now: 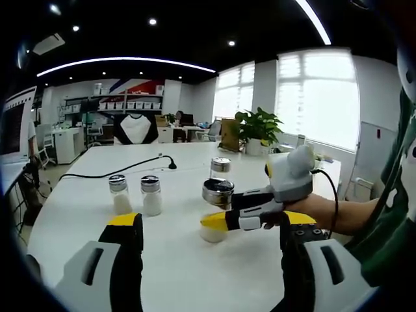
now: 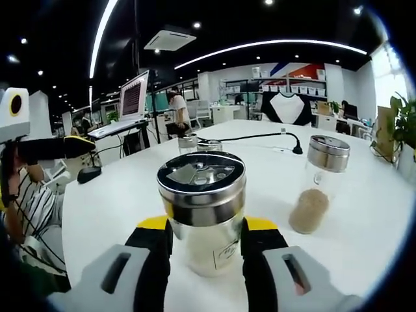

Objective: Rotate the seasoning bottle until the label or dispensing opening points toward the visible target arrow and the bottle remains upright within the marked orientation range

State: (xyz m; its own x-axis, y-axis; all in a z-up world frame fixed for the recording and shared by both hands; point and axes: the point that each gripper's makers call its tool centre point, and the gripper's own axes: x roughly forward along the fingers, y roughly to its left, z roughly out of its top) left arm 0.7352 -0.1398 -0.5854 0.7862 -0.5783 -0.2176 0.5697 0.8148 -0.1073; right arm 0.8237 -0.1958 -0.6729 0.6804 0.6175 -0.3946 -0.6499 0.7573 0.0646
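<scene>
We see a big white table (image 1: 84, 195) in an office room. In the left gripper view, our left gripper (image 1: 211, 250) hangs over the table with its two jaws far apart and nothing between them. In that same view our right gripper (image 1: 224, 218) comes in from the right side, held by a hand (image 1: 312, 211), and its yellow-tipped jaws are pressed on a seasoning bottle (image 1: 217, 211). In the right gripper view we see that right gripper (image 2: 207, 244) up close, with its jaws tight on both sides of the seasoning bottle (image 2: 203, 211). The bottle stands straight up on the table and has a shiny metal lid and pale powder inside. Just to its right stands a second bottle (image 2: 317, 184) with brown powder at the bottom. Two small white shakers (image 1: 135, 194) stand side by side farther left on the table. A black cable (image 1: 117, 170) lies across the table behind them.
</scene>
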